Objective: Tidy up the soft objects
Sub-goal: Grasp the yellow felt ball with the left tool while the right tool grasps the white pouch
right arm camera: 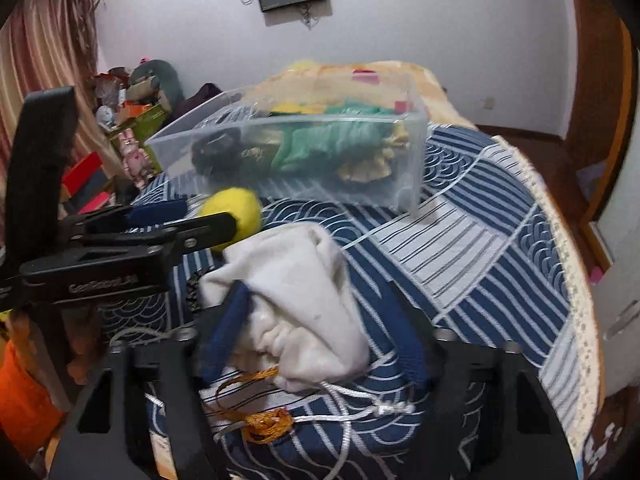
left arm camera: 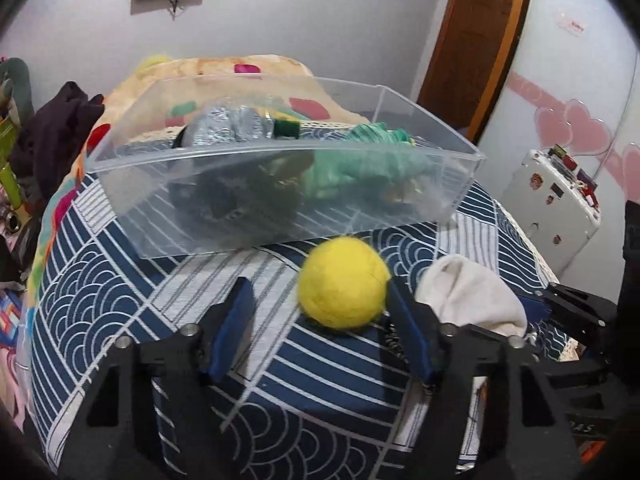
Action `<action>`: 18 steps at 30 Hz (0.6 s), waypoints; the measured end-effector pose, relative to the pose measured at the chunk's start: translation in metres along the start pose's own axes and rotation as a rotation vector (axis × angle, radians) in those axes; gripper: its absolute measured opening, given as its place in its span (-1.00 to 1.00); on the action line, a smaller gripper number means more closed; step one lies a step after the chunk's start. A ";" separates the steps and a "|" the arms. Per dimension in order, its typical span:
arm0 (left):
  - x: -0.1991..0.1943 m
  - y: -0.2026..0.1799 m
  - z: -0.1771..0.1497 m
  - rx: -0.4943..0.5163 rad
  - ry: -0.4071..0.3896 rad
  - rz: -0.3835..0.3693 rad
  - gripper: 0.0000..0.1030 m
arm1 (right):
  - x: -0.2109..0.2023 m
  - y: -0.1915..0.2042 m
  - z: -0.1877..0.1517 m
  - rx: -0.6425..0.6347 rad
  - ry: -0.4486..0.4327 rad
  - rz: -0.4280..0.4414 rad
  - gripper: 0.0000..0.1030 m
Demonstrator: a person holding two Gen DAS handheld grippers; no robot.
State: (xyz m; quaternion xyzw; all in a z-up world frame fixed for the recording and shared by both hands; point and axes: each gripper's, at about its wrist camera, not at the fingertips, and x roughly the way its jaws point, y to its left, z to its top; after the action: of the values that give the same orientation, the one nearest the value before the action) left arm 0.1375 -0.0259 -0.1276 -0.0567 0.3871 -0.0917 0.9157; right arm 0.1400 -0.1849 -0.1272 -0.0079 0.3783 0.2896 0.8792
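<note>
A yellow felt ball [left arm camera: 342,282] lies on the blue patterned bedspread, in front of a clear plastic bin [left arm camera: 280,200] that holds green, silver and dark soft items. My left gripper [left arm camera: 318,296] is open, its blue pads either side of the ball, the right pad touching it. A white drawstring pouch [right arm camera: 296,304] lies just right of the ball. My right gripper [right arm camera: 320,308] is open around the pouch, its jaws on both sides. The ball [right arm camera: 234,220], the bin [right arm camera: 296,156] and the left gripper [right arm camera: 192,216] also show in the right wrist view.
The pouch's white cord and an orange tassel [right arm camera: 268,420] trail toward me. The pouch shows in the left wrist view [left arm camera: 472,296]. A cream blanket [left arm camera: 224,68] lies behind the bin. A white appliance [left arm camera: 556,196] stands right of the bed. Clutter and toys [right arm camera: 132,120] sit left.
</note>
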 end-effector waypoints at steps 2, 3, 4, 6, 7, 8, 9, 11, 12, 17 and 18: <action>0.000 -0.005 -0.002 0.018 0.000 -0.018 0.01 | -0.001 0.002 -0.001 -0.010 -0.007 -0.003 -0.21; 0.002 -0.008 -0.002 0.026 0.004 -0.029 -0.15 | -0.002 0.003 -0.001 -0.013 -0.012 -0.004 -0.38; 0.004 -0.011 -0.003 0.032 0.009 -0.039 -0.18 | -0.003 0.004 -0.001 -0.012 -0.015 -0.002 -0.49; 0.003 -0.015 -0.004 0.043 0.000 -0.029 -0.19 | -0.005 0.004 0.000 -0.009 -0.034 -0.011 -0.54; 0.003 -0.015 -0.004 0.047 -0.003 -0.027 -0.20 | -0.007 0.005 0.001 -0.009 -0.040 -0.017 -0.57; 0.002 -0.014 -0.004 0.047 -0.005 -0.027 -0.21 | -0.009 0.005 0.001 -0.010 -0.050 -0.025 -0.57; 0.001 -0.014 -0.004 0.042 -0.006 -0.030 -0.22 | -0.012 0.005 0.002 -0.009 -0.061 -0.031 -0.58; -0.004 -0.011 -0.003 0.028 -0.020 -0.034 -0.23 | -0.017 0.004 0.005 -0.006 -0.078 -0.037 -0.59; -0.008 -0.009 -0.003 0.026 -0.030 -0.030 -0.23 | -0.019 0.004 0.006 -0.006 -0.087 -0.040 -0.59; -0.036 -0.004 0.003 0.020 -0.112 -0.007 -0.23 | -0.034 0.004 0.015 -0.010 -0.139 -0.065 -0.60; -0.043 -0.003 0.005 0.018 -0.131 -0.004 -0.23 | -0.037 0.004 0.018 -0.013 -0.152 -0.069 -0.60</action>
State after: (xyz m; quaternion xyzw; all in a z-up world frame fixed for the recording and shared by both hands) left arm 0.1116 -0.0194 -0.0937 -0.0552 0.3253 -0.0930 0.9394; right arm 0.1296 -0.1959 -0.0882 -0.0047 0.3081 0.2613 0.9147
